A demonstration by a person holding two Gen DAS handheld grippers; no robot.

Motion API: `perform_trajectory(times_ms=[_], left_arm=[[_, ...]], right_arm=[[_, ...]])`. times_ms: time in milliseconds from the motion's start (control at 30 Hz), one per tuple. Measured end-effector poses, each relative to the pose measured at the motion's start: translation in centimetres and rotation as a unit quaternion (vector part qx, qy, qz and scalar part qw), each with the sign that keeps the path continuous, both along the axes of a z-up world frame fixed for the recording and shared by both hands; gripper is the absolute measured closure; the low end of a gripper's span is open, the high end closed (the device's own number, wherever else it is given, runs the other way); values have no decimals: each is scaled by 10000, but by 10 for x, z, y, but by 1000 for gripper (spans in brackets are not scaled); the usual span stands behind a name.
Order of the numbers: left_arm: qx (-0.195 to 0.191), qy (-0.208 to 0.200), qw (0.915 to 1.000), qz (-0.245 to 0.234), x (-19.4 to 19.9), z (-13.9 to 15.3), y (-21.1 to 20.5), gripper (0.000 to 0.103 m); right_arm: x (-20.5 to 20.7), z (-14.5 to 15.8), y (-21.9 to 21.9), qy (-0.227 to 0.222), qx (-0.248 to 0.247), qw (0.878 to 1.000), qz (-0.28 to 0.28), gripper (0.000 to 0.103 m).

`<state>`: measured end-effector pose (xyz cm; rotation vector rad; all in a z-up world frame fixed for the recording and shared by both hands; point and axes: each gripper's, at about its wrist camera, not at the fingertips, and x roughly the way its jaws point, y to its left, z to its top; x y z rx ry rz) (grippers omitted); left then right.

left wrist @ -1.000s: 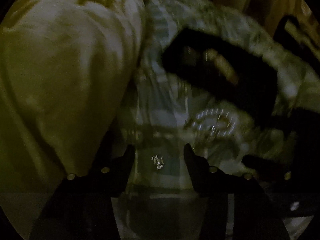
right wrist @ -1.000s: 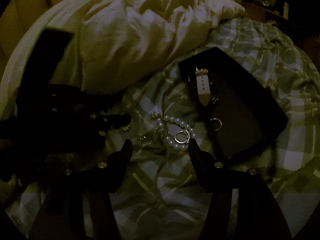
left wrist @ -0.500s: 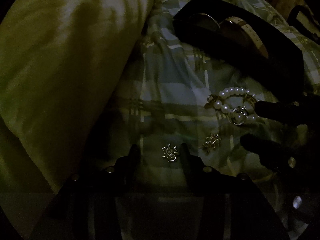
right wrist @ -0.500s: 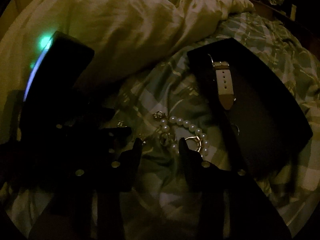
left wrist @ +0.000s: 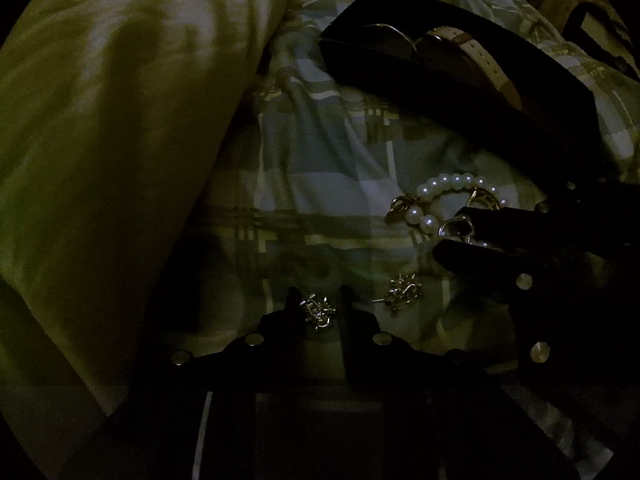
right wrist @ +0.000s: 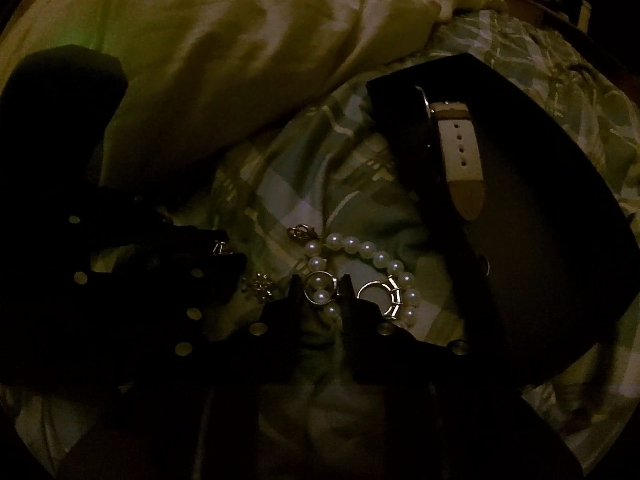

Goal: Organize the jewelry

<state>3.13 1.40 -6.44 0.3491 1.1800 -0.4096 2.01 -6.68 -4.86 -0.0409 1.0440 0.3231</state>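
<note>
On a plaid bedsheet [left wrist: 328, 168] in dim light, we bring both claws down on scattered jewelry at once. Our left gripper [left wrist: 318, 304] has just been closing, its jaws now narrowed around a small gold earring [left wrist: 318, 312]; the pads look to be pressing it, though the gloom leaves us short of certain. A matching second earring [left wrist: 402, 290] lies just beside it, loose on the sheet. Our right gripper [right wrist: 320, 292] has likewise just been closing, its jaws pinched on a silver ring [right wrist: 318, 290] and the strand of the pearl bracelet [right wrist: 360, 246] that passes through it.

To do this step well, we judge, each claw should finish its squeeze before any lift, and rise straight and slowly: the earring is tiny and could slip or snag the cloth, and the bracelet will trail behind the ring, perhaps dragging the larger hoop [right wrist: 374, 292] that rests against the pearls.

The destination appears to be the black tray [right wrist: 560, 264] lying on the sheet beyond the bracelet, beside a rumpled pale duvet [right wrist: 240, 40]. It already holds a watch with a white strap [right wrist: 460, 152], laid along its near-left side; something small and round near its edge may be another ring. Most of the tray floor is bare.
</note>
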Motion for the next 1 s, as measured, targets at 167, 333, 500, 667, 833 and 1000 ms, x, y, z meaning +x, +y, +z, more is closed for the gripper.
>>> perform_trajectory(times_ms=[167,333,500,667,833,1000], left_arm=[[-120,58,9999,73,0,5,2,86],[-356,70,9992,185,2,16,10,86],[-860,25,9958,300,5,36,17,86],[-1401,39,9888,517,8,53,33,86],[-1616,-168,9837,766,8,70,42,86],[-1670,-365,9816,846,6,81,40,86]], right_arm=[[-2,4,-3,-92,97,9999,-96,84],[-8,11,-10,-204,245,9993,-190,84],[-16,18,-11,-353,269,9988,-195,84],[-31,34,-13,-699,201,9970,-252,84],[-38,52,-23,-1085,239,9932,-356,84],[-41,67,-39,-1274,319,9895,-609,84]])
